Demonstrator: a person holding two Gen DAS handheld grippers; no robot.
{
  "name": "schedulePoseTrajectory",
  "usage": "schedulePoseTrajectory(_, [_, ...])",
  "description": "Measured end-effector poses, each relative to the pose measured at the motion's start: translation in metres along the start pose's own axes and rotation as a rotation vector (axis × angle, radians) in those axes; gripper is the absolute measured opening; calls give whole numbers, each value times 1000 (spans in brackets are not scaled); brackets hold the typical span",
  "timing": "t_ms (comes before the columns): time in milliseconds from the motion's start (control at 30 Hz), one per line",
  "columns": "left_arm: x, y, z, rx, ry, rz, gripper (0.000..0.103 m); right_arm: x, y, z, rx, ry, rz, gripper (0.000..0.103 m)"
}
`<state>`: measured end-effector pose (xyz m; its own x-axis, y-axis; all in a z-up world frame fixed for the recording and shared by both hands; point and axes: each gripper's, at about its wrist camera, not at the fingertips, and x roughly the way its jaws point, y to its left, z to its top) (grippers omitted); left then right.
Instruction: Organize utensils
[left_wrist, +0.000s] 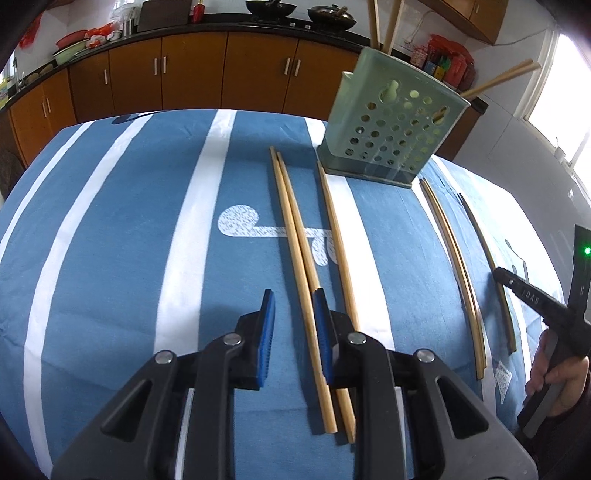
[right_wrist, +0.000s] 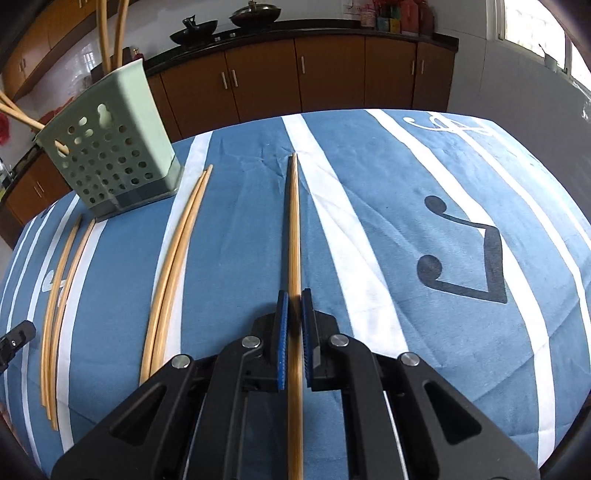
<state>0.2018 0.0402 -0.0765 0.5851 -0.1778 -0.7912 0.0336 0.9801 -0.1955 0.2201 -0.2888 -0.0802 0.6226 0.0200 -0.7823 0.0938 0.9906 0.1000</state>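
A pale green perforated utensil holder (left_wrist: 388, 133) (right_wrist: 110, 155) stands on the blue striped tablecloth with several chopsticks in it. Wooden chopsticks lie on the cloth: a pair (left_wrist: 295, 251) under my left gripper, a single one (left_wrist: 338, 243) to its right, and another pair (left_wrist: 454, 266) farther right. My left gripper (left_wrist: 295, 314) is open, its jaws astride the near pair. My right gripper (right_wrist: 294, 314) is shut on a chopstick pair (right_wrist: 293, 229) that runs forward between its blue pads. That pair also shows in the left wrist view (left_wrist: 487, 258).
Two more chopstick pairs (right_wrist: 173, 266) (right_wrist: 61, 280) lie left of the right gripper. The right gripper's body and the hand holding it (left_wrist: 554, 332) show at the left view's right edge. Brown kitchen cabinets (left_wrist: 192, 74) stand behind the table (right_wrist: 443, 184).
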Motion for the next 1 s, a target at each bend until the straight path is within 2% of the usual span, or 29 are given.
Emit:
schedulePoseTrajectory(200, [9, -11, -5, 59, 24, 38, 15, 0, 2, -1, -22, -9, -8, 8])
schedulePoseTrajectory(467, [17, -5, -1, 46, 16, 119, 8, -1, 4, 0, -27, -11, 0, 8])
schedulePoseTrajectory(700, [20, 36, 19, -40, -12, 195, 8, 3, 5, 4, -59, -26, 1, 8])
schedulePoseTrajectory(800, [18, 45, 21, -31, -26, 190, 9, 4, 5, 5, -65, -37, -5, 8])
schedulePoseTrajectory(1000, [20, 37, 17, 10, -59, 207, 13, 5, 4, 5, -58, -36, 4, 8])
